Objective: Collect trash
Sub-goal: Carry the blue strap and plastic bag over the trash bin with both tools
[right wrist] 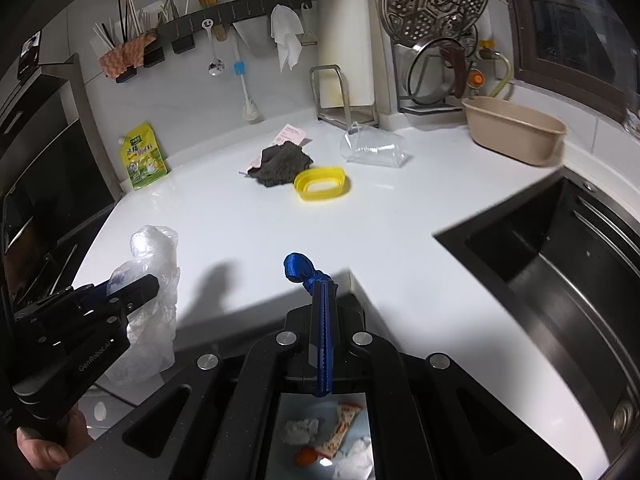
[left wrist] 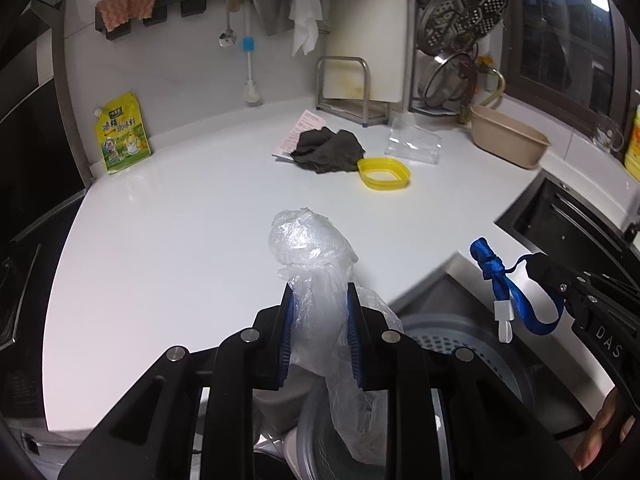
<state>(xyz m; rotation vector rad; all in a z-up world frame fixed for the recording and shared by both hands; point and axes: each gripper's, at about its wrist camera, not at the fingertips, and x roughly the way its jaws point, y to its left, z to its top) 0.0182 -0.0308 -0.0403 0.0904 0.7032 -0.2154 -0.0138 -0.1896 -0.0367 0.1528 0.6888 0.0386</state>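
Crumpled plastic bag (left wrist: 320, 280) clamped in left tongs (left wrist: 321, 320); right tongs (right wrist: 323, 312) pinch blue ribbon (right wrist: 298, 266).

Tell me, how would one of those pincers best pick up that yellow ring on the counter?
Probably by its wall. The yellow ring lies flat on the counter, open side up, with a thin upright rim around a hollow middle. Coming from above, one finger inside and one outside, on the near long side, looks best: the dark cloth touches its far left end.
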